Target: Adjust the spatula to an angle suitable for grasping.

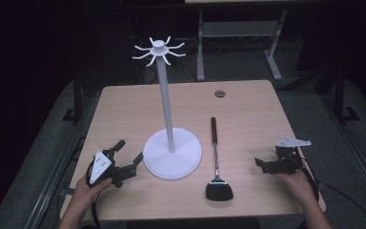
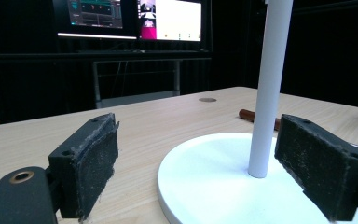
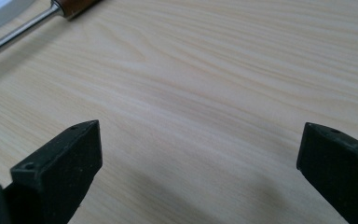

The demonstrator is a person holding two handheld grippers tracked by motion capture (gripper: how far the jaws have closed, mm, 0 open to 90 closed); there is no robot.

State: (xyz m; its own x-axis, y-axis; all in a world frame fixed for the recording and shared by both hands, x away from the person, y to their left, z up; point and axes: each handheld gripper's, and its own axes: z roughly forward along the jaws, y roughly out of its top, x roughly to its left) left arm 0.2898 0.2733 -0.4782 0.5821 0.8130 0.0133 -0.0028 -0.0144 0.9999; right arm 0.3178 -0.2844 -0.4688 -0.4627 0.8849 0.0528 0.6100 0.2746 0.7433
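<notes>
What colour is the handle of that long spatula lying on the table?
Reddish-brown, like wood, on the black-headed metal spatula's handle; the high view shows it best.

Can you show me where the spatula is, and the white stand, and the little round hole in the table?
spatula point(image 1: 215, 150), high view, on its metal shaft.
stand point(image 1: 172, 153), high view, on its round base.
hole point(image 1: 219, 93), high view, on its dark middle.
</notes>
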